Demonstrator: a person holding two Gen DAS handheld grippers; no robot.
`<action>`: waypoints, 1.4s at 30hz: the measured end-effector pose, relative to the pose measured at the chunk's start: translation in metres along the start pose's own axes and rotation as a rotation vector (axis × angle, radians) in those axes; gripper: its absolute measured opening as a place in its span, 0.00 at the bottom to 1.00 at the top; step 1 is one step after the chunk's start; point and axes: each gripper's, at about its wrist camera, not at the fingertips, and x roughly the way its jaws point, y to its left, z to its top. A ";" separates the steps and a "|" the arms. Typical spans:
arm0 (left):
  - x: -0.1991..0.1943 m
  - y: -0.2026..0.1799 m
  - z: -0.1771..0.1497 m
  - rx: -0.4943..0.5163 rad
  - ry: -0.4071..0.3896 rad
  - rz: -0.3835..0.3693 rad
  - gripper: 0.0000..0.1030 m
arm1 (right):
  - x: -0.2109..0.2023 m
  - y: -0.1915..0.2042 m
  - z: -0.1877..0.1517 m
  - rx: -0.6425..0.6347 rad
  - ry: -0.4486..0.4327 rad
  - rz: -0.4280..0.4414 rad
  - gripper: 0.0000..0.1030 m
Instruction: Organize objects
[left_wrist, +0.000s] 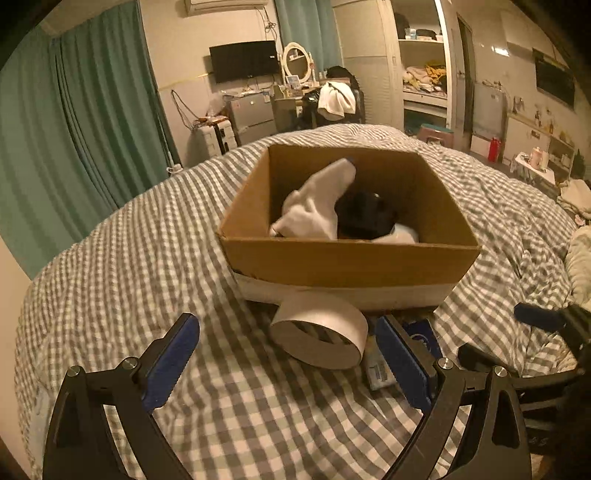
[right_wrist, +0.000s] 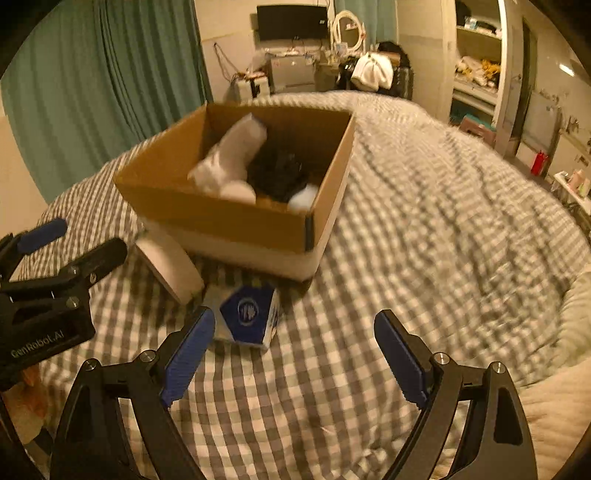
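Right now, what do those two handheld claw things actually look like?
Both are alike: the left gripper and right gripper have black angular frames with silver screws, and each ends in two fingers faced with ribbed blue pads. The left one's black body carries pale "GenRobot.AI" lettering.

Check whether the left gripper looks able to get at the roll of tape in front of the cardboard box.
Probably yes. The left gripper is open and the roll of tape lies on the checked bedspread just ahead of its fingertips, nothing between them. The cardboard box stands right behind the roll.
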 end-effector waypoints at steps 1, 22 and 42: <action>0.004 -0.001 0.000 0.002 0.005 -0.004 0.96 | 0.007 -0.001 -0.003 0.006 0.014 0.008 0.86; 0.054 0.024 -0.011 -0.034 0.180 -0.154 0.82 | 0.054 0.006 -0.006 0.020 0.097 0.054 0.86; 0.026 0.057 -0.008 -0.003 0.151 -0.070 0.82 | 0.077 0.060 -0.009 -0.074 0.129 -0.005 0.72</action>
